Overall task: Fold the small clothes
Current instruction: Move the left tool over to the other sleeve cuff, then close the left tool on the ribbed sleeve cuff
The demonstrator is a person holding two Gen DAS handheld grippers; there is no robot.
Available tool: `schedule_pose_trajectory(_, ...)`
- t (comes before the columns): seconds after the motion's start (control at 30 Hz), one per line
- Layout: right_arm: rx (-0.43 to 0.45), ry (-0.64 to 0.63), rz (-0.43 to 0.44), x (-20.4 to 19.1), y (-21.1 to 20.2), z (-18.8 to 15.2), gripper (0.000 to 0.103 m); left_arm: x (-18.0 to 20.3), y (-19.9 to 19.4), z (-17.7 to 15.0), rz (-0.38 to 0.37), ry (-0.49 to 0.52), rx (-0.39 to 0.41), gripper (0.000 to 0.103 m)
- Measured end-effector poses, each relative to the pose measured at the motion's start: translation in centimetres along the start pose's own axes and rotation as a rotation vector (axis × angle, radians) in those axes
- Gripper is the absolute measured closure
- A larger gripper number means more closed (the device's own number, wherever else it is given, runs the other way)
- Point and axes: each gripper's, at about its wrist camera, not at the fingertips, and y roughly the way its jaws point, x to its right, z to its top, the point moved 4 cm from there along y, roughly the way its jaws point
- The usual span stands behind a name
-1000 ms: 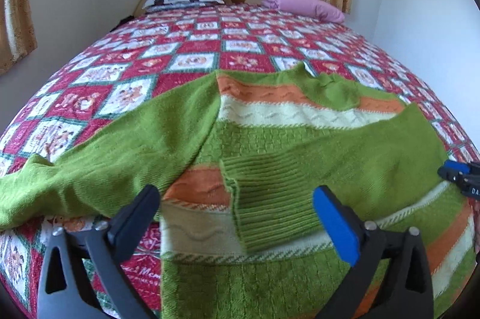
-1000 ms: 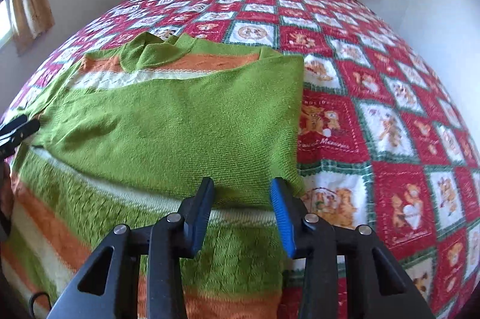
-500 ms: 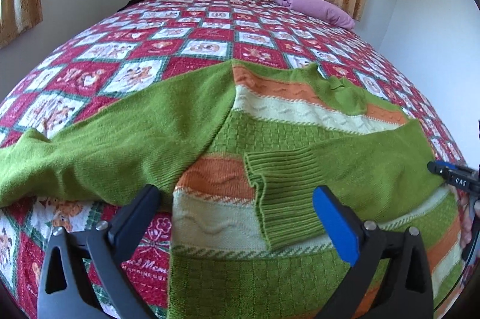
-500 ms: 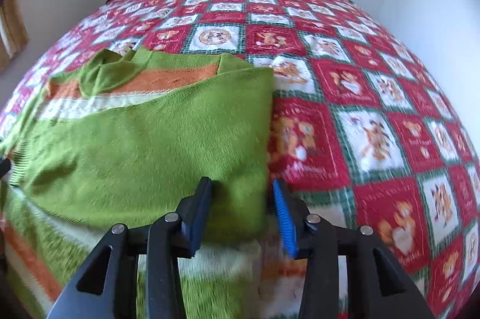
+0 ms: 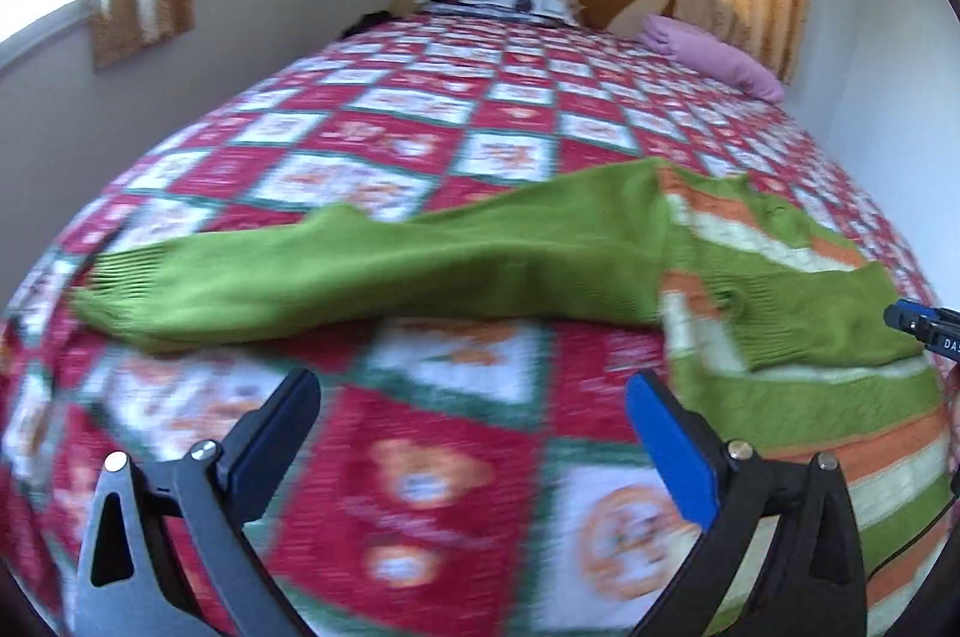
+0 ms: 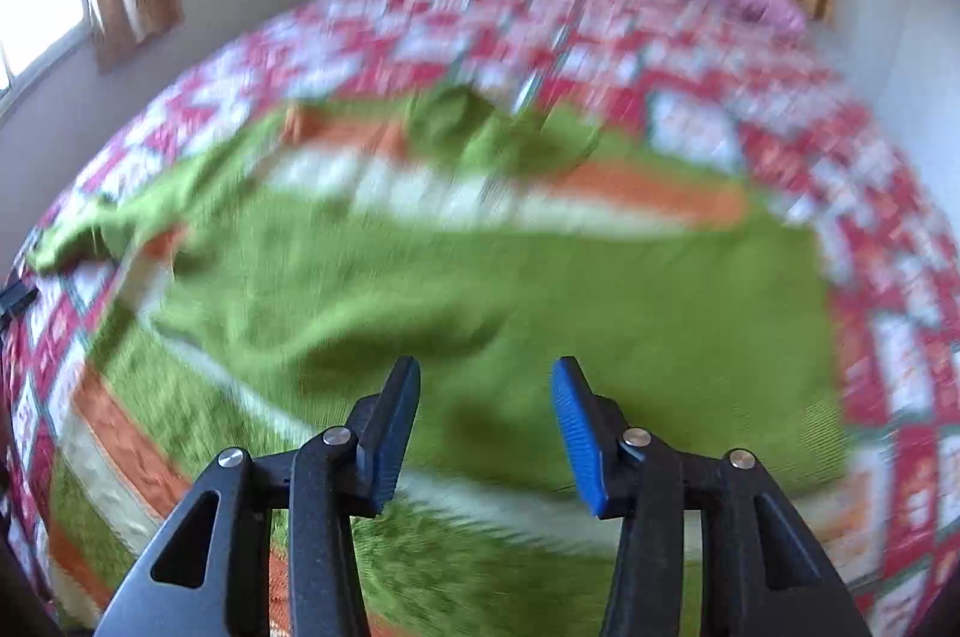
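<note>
Green sweater [image 5: 798, 337] lies flat on the quilt [image 5: 420, 139] — one sleeve [image 5: 372, 277] stretched left, the other folded across its body. Left gripper [image 5: 474, 427] hangs wide apart over bare quilt, holding nothing. Right gripper [image 6: 486, 427] — parted, nothing held, above the sweater [image 6: 540, 313].

Bare quilt [image 5: 420, 487] lies open beside the spread sweater [image 5: 420, 271].

Motion blur smears our right wrist view: sweater [image 6: 492, 289] stripes and quilt [image 6: 600, 37] squares run together, unreadable.
</note>
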Motion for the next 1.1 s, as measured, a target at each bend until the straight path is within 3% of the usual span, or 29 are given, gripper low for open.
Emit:
schedule_pose_trajectory(0.1,0.079,-0.106,-0.075,-1.5,-0.3,-1.3,0.048,-4.9,-0.7,-0.1,0.098,-0.043,-0.003,0.000)
schedule_pose_trajectory(0.33,0.082,-0.089,-0.056,-1.2,-0.2,-1.1,0.046,-16.2,-1.8,-0.1,0.262,-0.258,0.004,0.000)
schedule_pose_trajectory(0.47,0.088,-0.095,-0.066,-1.5,-0.2,-1.2,0.045,-19.5,-2.0,-0.1,0.240,-0.421,0.045,0.000)
schedule_pose_trajectory(0.7,0.093,-0.102,-0.079,-1.7,-0.4,-1.3,0.044,-19.7,1.1,1.1,0.188,-0.476,0.020,0.018)
schedule_pose_trajectory(0.83,0.096,-0.102,-0.079,-1.6,-0.5,-1.4,0.044,-19.7,3.4,1.3,0.145,-0.519,-0.024,0.035)
schedule_pose_trajectory(0.93,0.096,-0.102,-0.077,-1.6,-0.5,-1.4,0.043,-19.8,4.5,1.1,0.165,-0.526,-0.038,0.045)
schedule_pose_trajectory(1.0,0.098,-0.100,-0.075,-1.6,-0.5,-1.4,0.043,-19.8,4.6,1.3,0.205,-0.491,-0.025,0.070)
schedule_pose_trajectory(1.03,0.098,-0.099,-0.074,-1.6,-0.5,-1.3,0.043,-20.0,4.7,1.4,0.215,-0.480,-0.026,0.093)
schedule_pose_trajectory(1.1,0.099,-0.097,-0.072,-1.6,-0.5,-1.3,0.043,-20.5,4.2,1.6,0.191,-0.500,-0.015,0.097)
